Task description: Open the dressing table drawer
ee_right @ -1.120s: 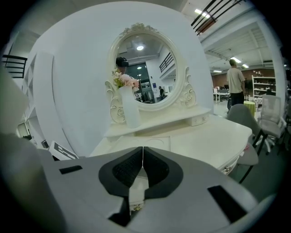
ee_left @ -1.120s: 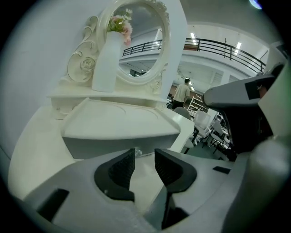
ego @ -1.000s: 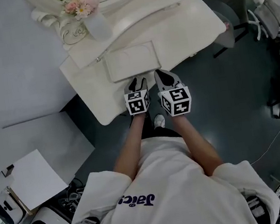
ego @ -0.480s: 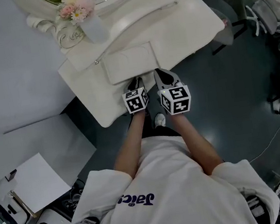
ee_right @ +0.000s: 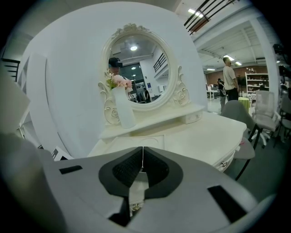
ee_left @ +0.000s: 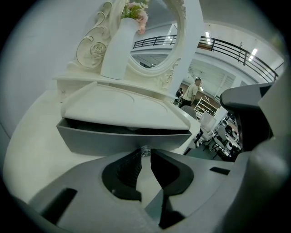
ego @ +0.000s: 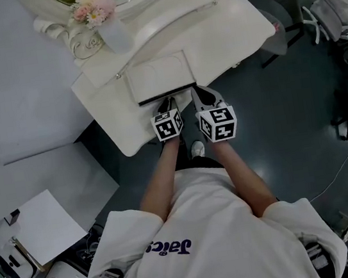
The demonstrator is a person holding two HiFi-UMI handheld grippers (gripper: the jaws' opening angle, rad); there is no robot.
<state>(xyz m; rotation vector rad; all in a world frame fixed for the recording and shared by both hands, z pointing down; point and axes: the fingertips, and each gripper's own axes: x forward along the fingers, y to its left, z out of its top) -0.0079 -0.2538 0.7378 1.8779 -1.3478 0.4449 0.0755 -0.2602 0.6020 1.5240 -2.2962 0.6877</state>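
Note:
The white dressing table has a rectangular drawer panel set in its top, with a dark gap showing along its near edge. In the left gripper view the drawer's grey front stands out under its pale top. My left gripper is at the middle of that front. Its jaws are closing, and their tips pinch a small shiny knob. My right gripper hovers just right of it over the table's front edge, shut and holding nothing.
A white vase of pink flowers and an oval mirror stand at the table's back. A grey chair is to the right. White sheets and boxes lie on the floor at the left. A person stands far off.
The drawer panel lay flush with the tabletop before; now a dark gap shows along its near edge. Both grippers have stayed nearly in place.

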